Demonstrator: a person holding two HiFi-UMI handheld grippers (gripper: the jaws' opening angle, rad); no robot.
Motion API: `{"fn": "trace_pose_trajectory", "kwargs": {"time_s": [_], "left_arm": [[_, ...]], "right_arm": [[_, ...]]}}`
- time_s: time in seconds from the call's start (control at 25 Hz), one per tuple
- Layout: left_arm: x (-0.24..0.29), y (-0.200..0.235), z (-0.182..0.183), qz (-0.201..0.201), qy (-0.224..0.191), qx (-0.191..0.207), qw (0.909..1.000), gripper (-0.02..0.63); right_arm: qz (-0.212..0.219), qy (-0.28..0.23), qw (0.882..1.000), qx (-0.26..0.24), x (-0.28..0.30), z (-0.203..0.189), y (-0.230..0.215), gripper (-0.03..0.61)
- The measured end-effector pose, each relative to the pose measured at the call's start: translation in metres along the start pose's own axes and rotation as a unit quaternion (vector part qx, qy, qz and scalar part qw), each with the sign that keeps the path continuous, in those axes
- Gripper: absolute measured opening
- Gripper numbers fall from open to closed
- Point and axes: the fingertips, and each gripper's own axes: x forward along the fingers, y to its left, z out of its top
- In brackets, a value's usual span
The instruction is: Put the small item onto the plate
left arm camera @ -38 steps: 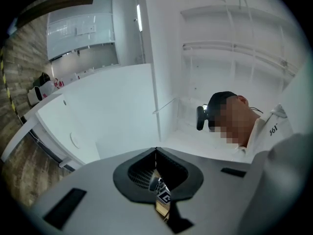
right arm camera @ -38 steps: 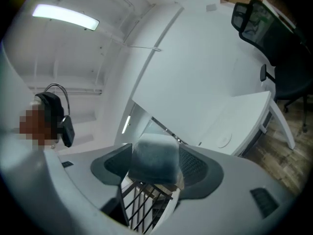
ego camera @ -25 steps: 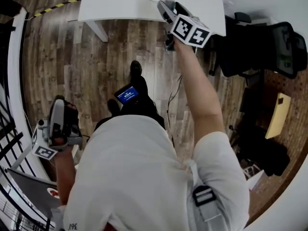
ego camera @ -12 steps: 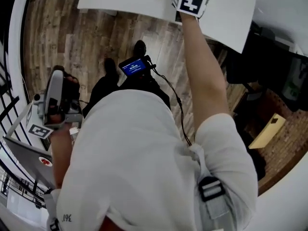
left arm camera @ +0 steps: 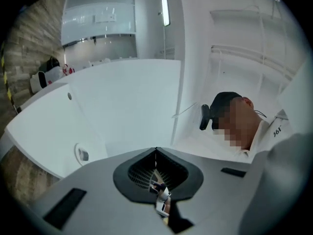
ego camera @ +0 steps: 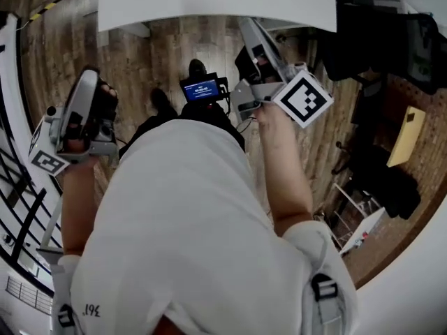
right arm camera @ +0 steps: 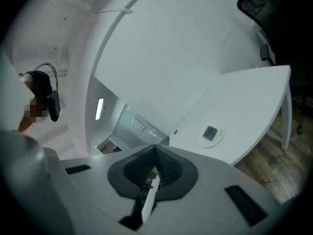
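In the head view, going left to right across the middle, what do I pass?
left gripper → small blue-lit screen → right gripper → tan board

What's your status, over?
Left gripper and right gripper shut, empty, held off the table. Small item on plate. No obstruction seen.

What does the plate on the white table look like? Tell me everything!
The plate is round and white, and it looks tiny because it is far away. It lies flat on the white table, not far from the table's edge. A small dark item with a squarish shape sits in its middle. Nothing else touches the plate. It is too small in view to tell what it is made of.
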Motion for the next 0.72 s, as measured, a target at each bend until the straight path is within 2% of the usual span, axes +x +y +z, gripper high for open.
{"fn": "trace_pose_trajectory", "kwargs": {"time_s": [0.12, 0.32, 0.56, 0.72], "left_arm": [[-0.007, -0.008, -0.009, -0.031, 0.033, -0.015, 0.9988, 0.006], [-0.027, -0.025, -0.022, -0.056, 0.051, -0.032, 0.9966, 0.006], [-0.058, -0.039, -0.024, -0.052, 0.056, -0.039, 0.9963, 0.006], [-0.068, -0.045, -0.019, -0.053, 0.049, -0.037, 0.9967, 0.006]], "right_arm": [[0.02, -0.06, 0.997, -0.043, -0.015, 0.019, 0.048, 0.002], [0.021, -0.121, 0.988, -0.095, -0.054, 0.036, 0.097, 0.002], [-0.002, -0.143, 0.983, -0.113, -0.088, 0.033, 0.11, 0.002], [0.004, -0.149, 0.98, -0.129, -0.088, 0.038, 0.125, 0.002]]}}
